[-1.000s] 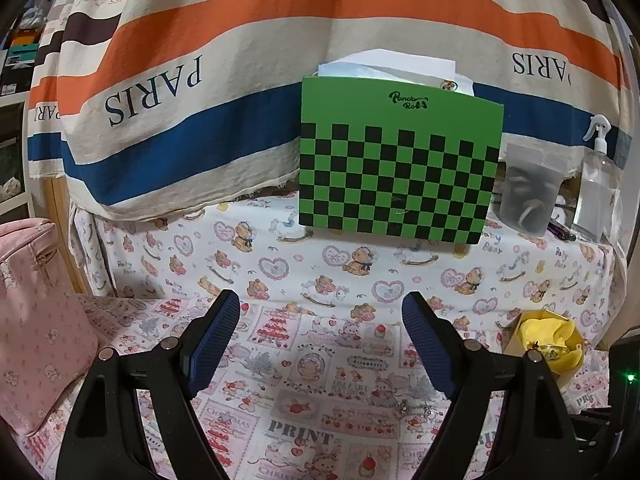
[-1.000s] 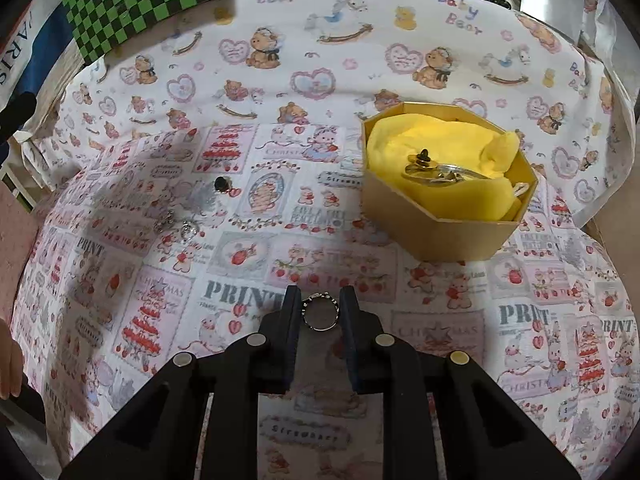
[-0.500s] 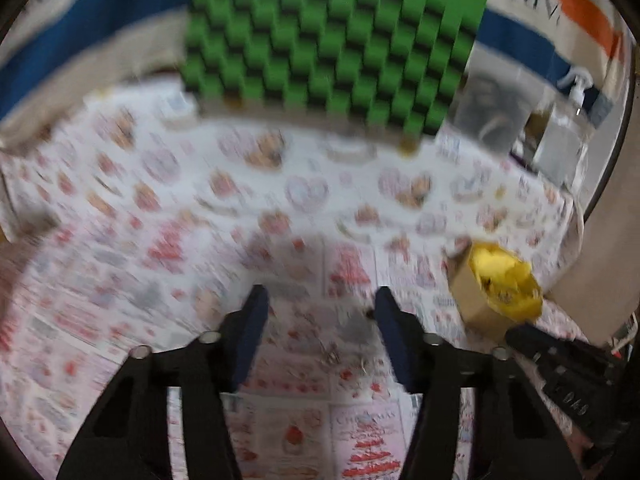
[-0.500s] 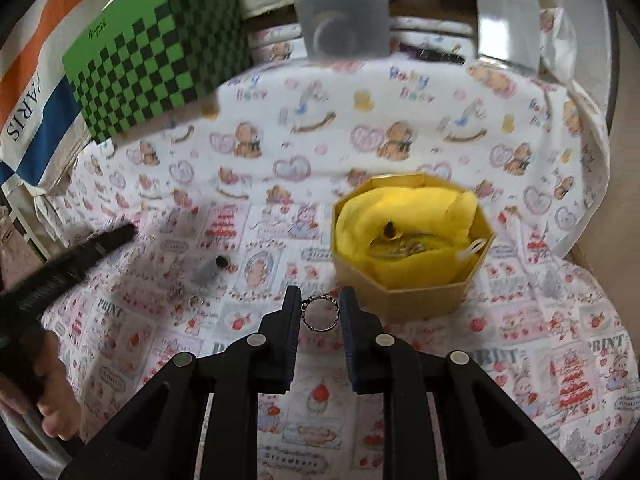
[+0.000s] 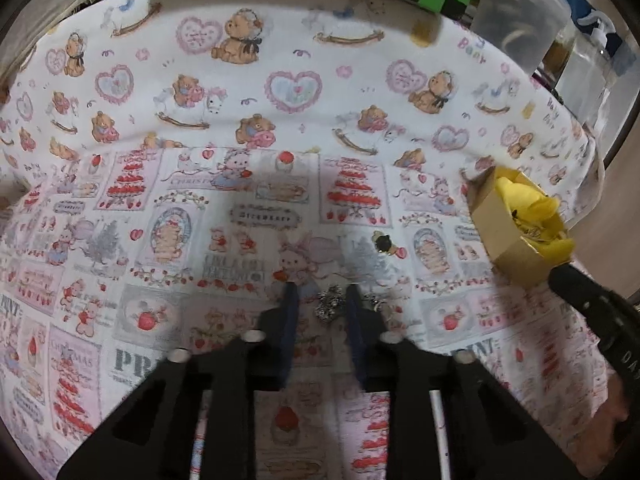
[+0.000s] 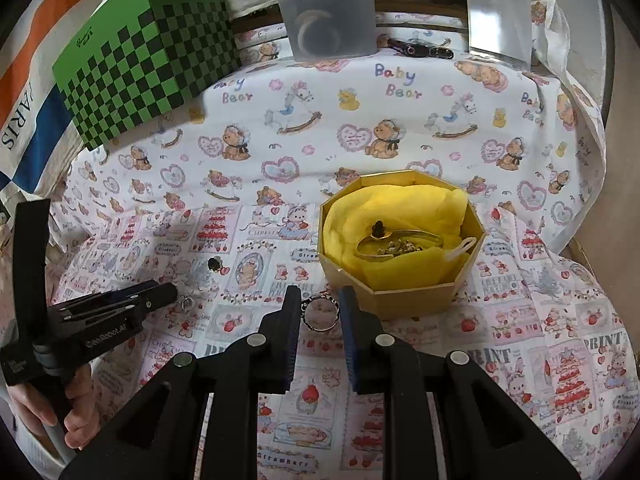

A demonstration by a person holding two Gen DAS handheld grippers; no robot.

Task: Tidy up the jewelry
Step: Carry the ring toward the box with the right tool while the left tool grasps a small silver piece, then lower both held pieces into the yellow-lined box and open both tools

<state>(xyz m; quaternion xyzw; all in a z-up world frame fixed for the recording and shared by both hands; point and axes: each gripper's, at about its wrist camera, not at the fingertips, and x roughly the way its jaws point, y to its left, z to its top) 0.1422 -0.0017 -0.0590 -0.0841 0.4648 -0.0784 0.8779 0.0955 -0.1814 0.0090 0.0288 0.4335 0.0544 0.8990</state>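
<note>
My left gripper (image 5: 319,304) and right gripper (image 6: 319,309) look alike: matte black angular frames, dark blue ribbed pads (image 6: 347,332) and round silver screws (image 6: 384,339). The left one carries small white lettering, and bare fingers (image 6: 76,426) show at its handle.

We see the counter (image 6: 400,128) draped in bear-print cloth, a green checkered box (image 6: 148,80) at its back, striped "PARIS" fabric (image 6: 24,92) hanging behind that box.

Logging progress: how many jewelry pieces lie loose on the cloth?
3: a black stud beyond the left gripper, a sparkly piece between its fingers, a small one beside it. Others may be hidden.
</note>
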